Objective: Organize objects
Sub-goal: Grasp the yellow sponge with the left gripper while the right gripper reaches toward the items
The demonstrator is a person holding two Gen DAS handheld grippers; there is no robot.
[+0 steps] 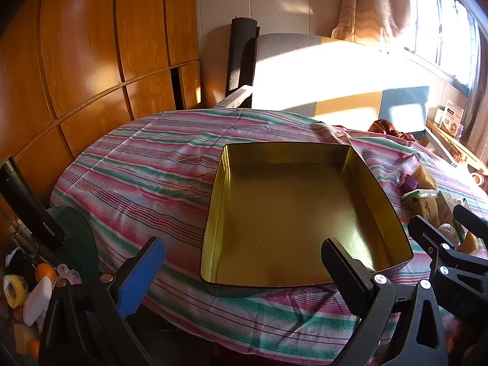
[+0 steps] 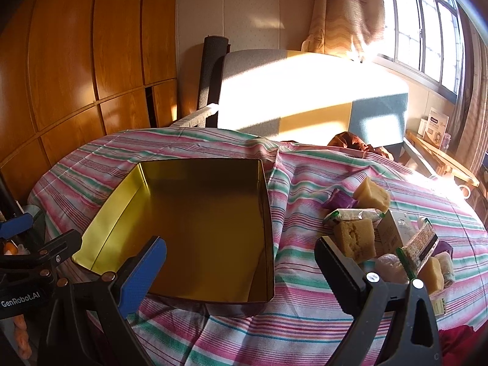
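Right wrist view shows sorting not yet begun: the gold tin [image 2: 195,231] sits empty ahead of both grippers' wide, released jaws, while the snack pile [image 2: 381,238] waits untouched beside the right gripper [image 2: 241,274] on the striped desk [image 2: 305,329].

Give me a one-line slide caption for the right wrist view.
Open right gripper hovers between empty gold tin and snack pile on striped cloth.

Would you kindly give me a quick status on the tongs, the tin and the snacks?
Left tongs open, empty. Right tongs open, empty. Tin empty on the cloth. Snacks piled right of it, nothing in the way.
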